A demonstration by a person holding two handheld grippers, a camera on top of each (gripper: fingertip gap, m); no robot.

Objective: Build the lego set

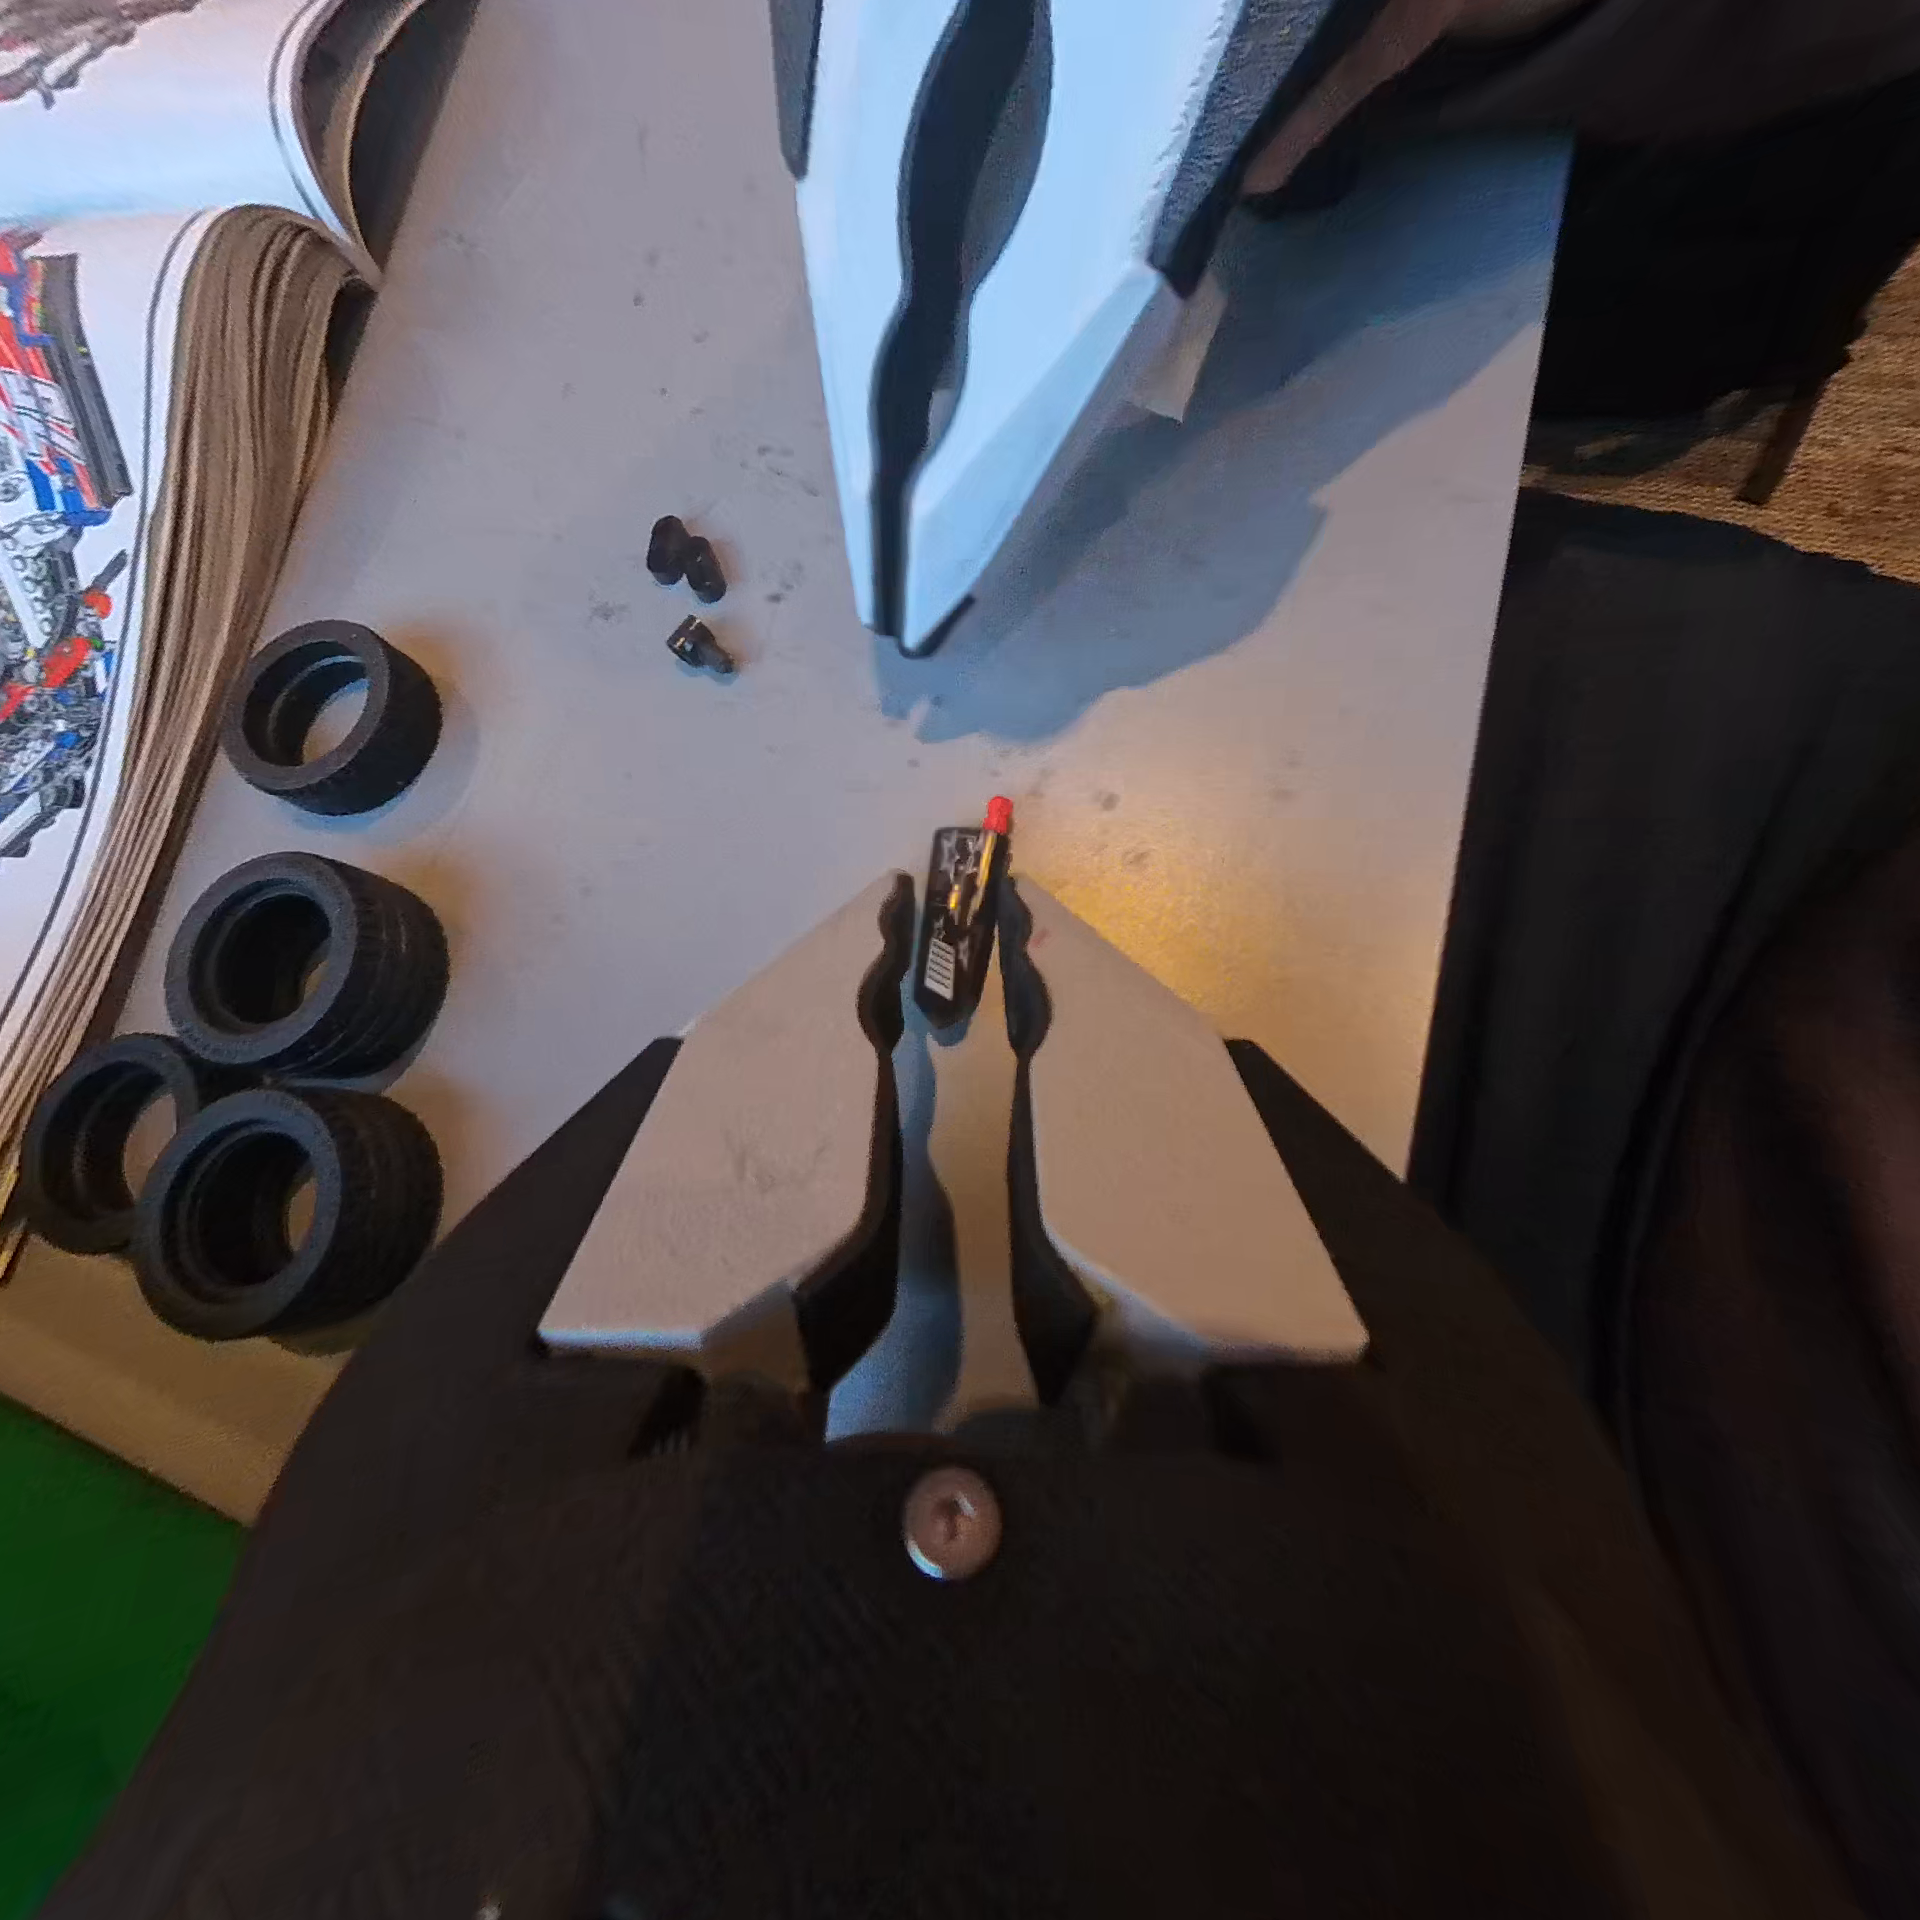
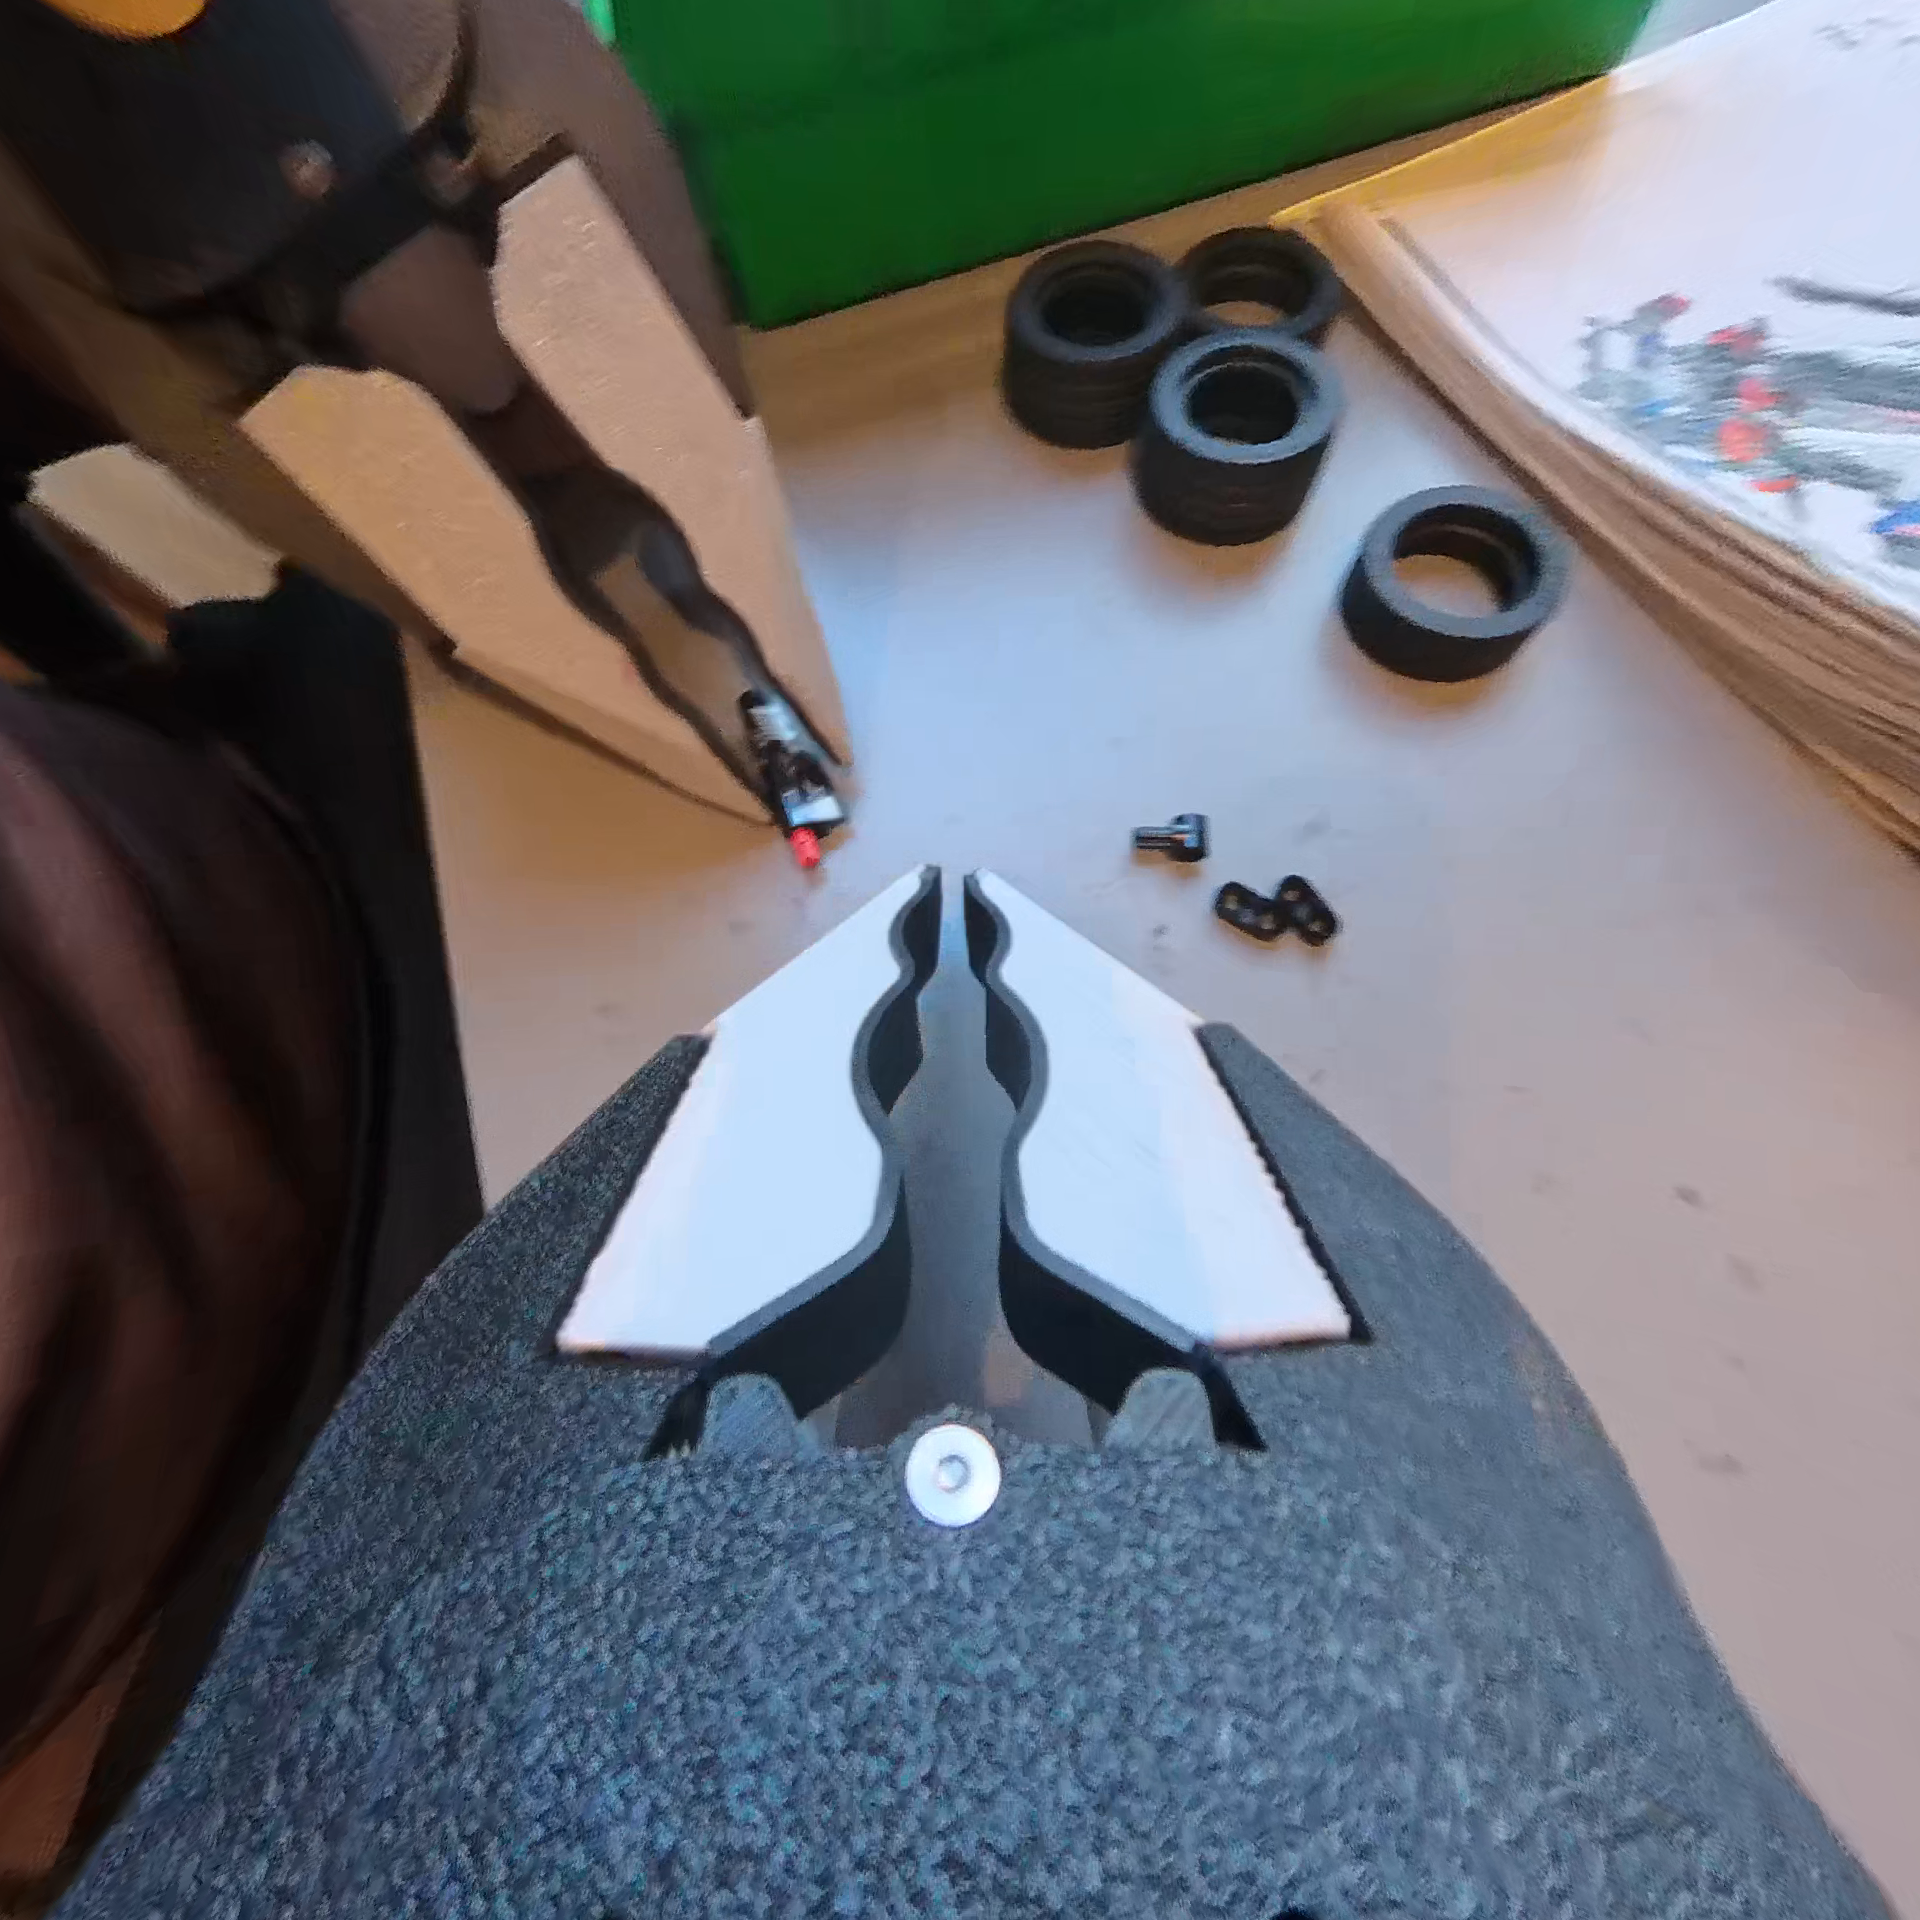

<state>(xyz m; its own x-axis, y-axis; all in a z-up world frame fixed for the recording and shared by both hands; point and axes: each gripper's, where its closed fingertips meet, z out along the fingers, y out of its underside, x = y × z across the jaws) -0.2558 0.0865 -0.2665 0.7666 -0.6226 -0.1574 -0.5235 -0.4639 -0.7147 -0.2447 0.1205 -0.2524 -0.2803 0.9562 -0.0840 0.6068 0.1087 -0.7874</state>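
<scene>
Now the left gripper (image 1: 954,883) hangs low over the white table (image 1: 582,436), its fingers pinched on a small black lego piece (image 1: 958,930) with a printed face and a red pin (image 1: 997,812) at its far end. The piece's long axis runs along the fingers, red tip sticking out past the fingertips and pointing toward the right gripper (image 1: 914,623). That gripper comes in from the opposite side, tilted down at the table, tips nearly together with only a thin slit between them and nothing held. In its own view the right gripper (image 2: 945,878) sits just short of the red pin (image 2: 805,850), apart from it.

Taking the held piece as landmark: two small black connectors (image 1: 686,559) and a black peg (image 1: 699,644) lie near it on the table, four black tyres (image 1: 332,717) lie farther beyond those, and the open instruction booklet (image 1: 208,436) lies past the tyres.
</scene>
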